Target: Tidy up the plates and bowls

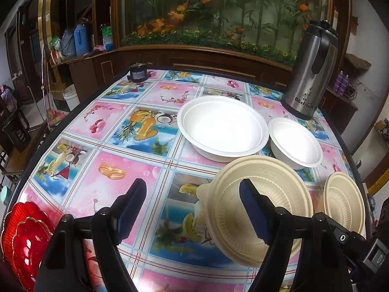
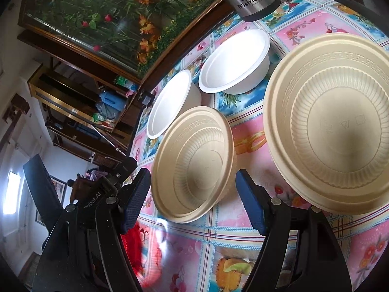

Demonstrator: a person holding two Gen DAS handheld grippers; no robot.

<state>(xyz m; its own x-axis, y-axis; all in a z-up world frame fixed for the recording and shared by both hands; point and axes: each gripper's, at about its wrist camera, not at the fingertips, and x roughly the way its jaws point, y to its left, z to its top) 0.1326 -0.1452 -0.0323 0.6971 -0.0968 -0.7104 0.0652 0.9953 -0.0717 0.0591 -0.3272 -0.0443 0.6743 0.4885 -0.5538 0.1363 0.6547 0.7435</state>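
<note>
On the flower-patterned table (image 1: 116,160) stand a wide white bowl (image 1: 221,129), a smaller white bowl (image 1: 295,143) and two ribbed beige bowls (image 1: 267,221) (image 1: 344,202). My left gripper (image 1: 193,209) is open just above the cloth. Its right finger lies in front of the nearer beige bowl, whose left rim sits in the gap. In the right wrist view, my right gripper (image 2: 193,194) is open, and that same beige bowl (image 2: 192,165) lies ahead between its fingers, with no pad on it. The other beige bowl (image 2: 335,126) looms close at the right. Both white bowls (image 2: 233,60) (image 2: 170,102) stand behind.
A steel thermos (image 1: 311,73) stands at the table's far right edge. Stacked red glass plates (image 1: 24,238) sit at the near left edge. A small dark jar (image 1: 138,73) is at the far edge. A dark wooden cabinet with a flower display (image 1: 206,12) rises behind the table.
</note>
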